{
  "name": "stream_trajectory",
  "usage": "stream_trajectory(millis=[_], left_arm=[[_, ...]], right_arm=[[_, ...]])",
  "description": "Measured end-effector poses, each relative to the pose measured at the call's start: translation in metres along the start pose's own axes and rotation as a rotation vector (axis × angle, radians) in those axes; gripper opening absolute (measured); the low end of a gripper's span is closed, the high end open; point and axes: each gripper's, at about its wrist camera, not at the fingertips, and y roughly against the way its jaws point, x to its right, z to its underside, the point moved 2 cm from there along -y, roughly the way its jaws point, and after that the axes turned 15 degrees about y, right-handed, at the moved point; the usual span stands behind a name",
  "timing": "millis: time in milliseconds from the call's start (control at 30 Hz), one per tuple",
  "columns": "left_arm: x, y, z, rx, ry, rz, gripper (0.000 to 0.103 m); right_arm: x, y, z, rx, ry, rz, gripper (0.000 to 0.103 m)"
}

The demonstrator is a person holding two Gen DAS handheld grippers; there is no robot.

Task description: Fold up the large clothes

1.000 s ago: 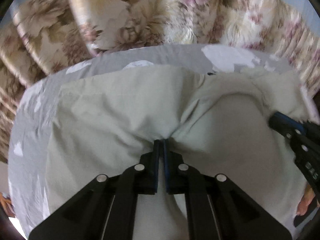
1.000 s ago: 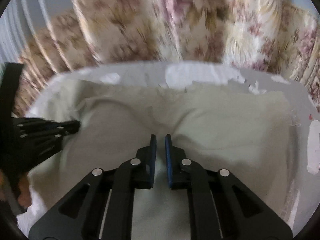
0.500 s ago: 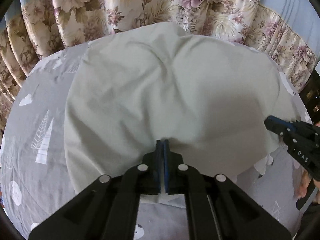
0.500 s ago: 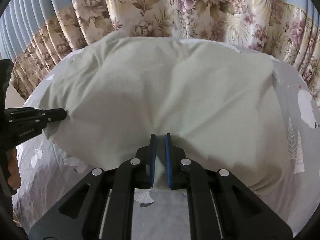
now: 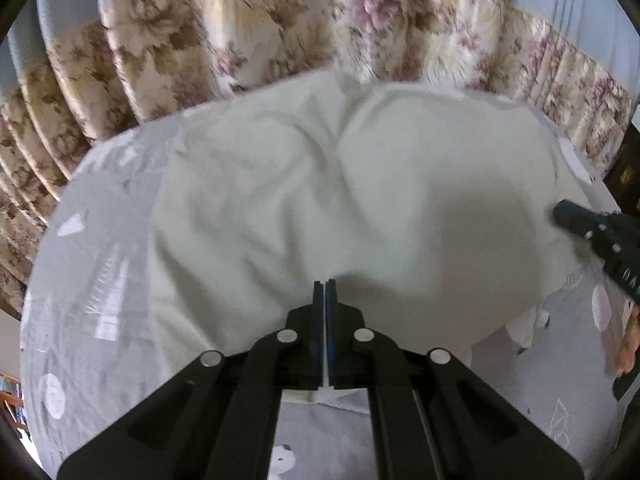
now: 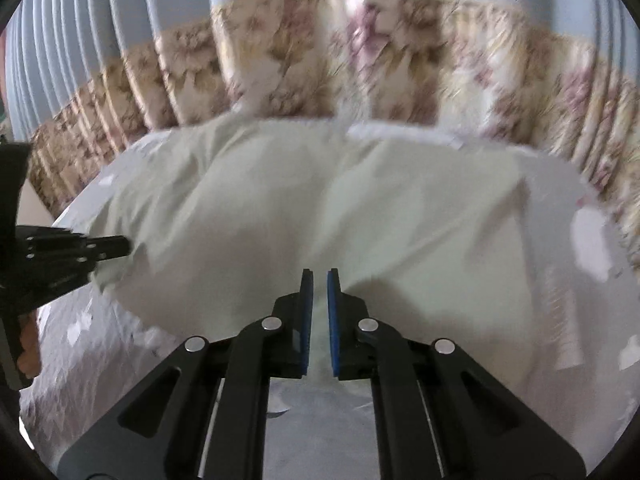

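Observation:
A large pale green garment (image 5: 340, 208) lies spread over a grey patterned bedsheet (image 5: 92, 280), its near edge lifted. My left gripper (image 5: 325, 286) is shut on that near edge, cloth pinched between the blue pads. My right gripper (image 6: 320, 280) is shut on the same garment (image 6: 340, 208) farther along its near edge, a thin fold caught between its pads. In the left wrist view the right gripper (image 5: 568, 216) reaches in from the right edge, tip against the cloth. The left gripper (image 6: 116, 246) enters the right wrist view from the left, likewise at the cloth.
A floral curtain (image 5: 280, 32) hangs close behind the bed, with pleated blue curtain (image 6: 120, 20) above it. The grey sheet (image 6: 100, 352) shows white printed shapes. A person's fingers (image 5: 628, 344) show at the right edge and a hand (image 6: 28, 344) at the left edge.
Both grippers have pulled back toward me with the garment's edge held. One second ago they sat over the cloth's middle; now grey sheet shows under them and the garment lies spread in front.

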Motion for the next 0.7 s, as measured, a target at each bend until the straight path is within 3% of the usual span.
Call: stream_trajectory(millis=[100,167,300,467,533,700], left_arm=[[-0.012,0.002,-0.008,0.024,0.015,-0.032,0.002],[-0.026,-0.011,-0.012,0.014,0.027,-0.084,0.002],[-0.045,-0.03,-0.011,-0.013,0.059,-0.047,0.003],[-0.043,-0.038,-0.009,0.002,0.036,-0.06,0.003],[-0.043,-0.039,-0.009,0.0,0.043,-0.058,0.002],[-0.046,-0.026,-0.027,-0.031,0.083,-0.002,0.002]], right_arm=[[0.017,-0.009,0.003,-0.047,0.015,0.08,0.005],[0.03,-0.021,0.01,-0.082,0.001,0.08,0.003],[0.034,-0.032,0.014,-0.096,0.019,0.075,0.003],[0.05,-0.038,0.024,-0.083,-0.066,-0.015,0.002],[0.049,-0.038,0.025,-0.079,-0.064,-0.015,0.002],[0.045,-0.029,0.005,-0.07,-0.041,-0.013,0.006]])
